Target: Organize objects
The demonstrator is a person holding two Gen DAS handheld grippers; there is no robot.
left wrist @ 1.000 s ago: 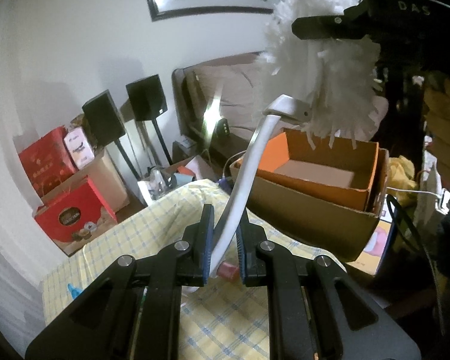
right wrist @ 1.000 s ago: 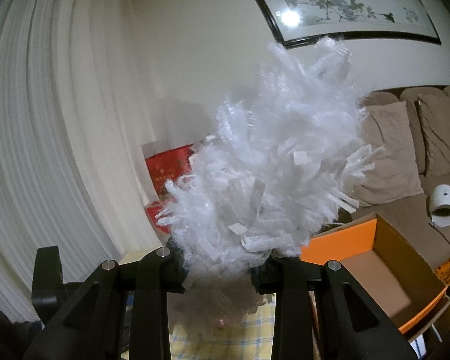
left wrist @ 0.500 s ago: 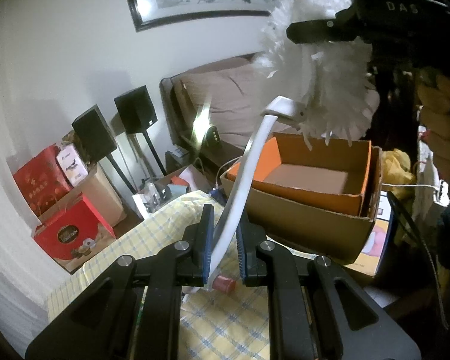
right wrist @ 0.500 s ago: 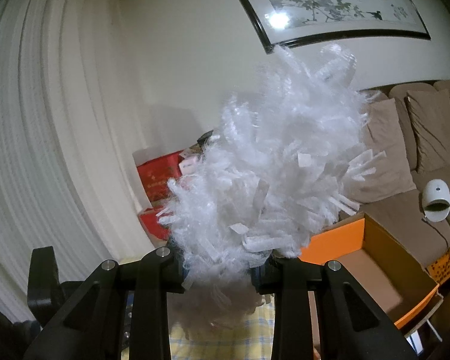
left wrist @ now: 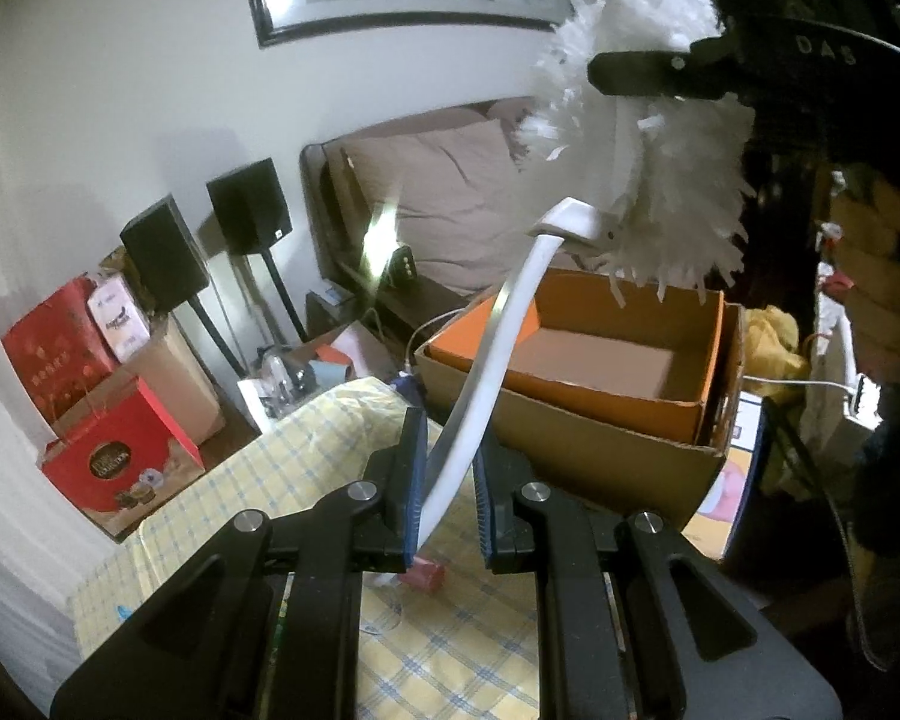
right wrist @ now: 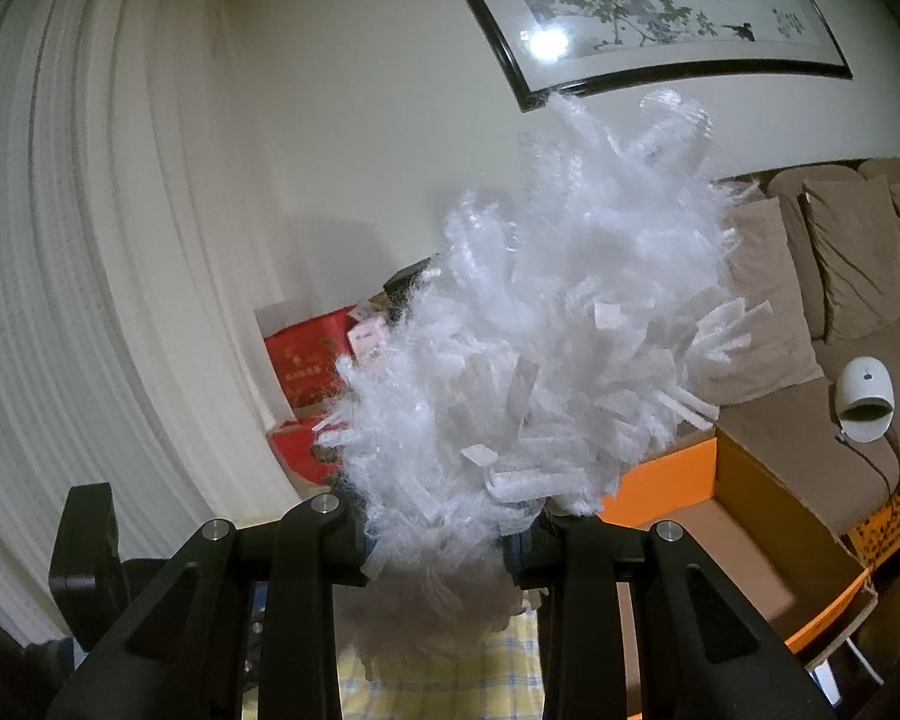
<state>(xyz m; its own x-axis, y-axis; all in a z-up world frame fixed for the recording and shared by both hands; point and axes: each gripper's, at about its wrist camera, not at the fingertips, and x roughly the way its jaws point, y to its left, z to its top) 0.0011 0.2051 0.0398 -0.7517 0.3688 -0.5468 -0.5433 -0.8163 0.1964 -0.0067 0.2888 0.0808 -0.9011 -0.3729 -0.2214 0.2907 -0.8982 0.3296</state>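
Note:
A white duster is held by both grippers above a yellow checked tablecloth. My left gripper is shut on its curved white handle. The fluffy head hangs over the near rim of an orange-lined cardboard box, which has nothing in it. My right gripper is shut on that head, which hides most of its view. One of its black fingers crosses the head in the left wrist view. The box lies low right of it.
A small red-capped item lies on the cloth under my left gripper. Two black speakers and red gift bags stand left. A brown sofa holds a white device. A person's hand is at the right.
Both grippers have carried the duster a little closer to the box, which now looks larger and lower under the head. Neither grip has changed.

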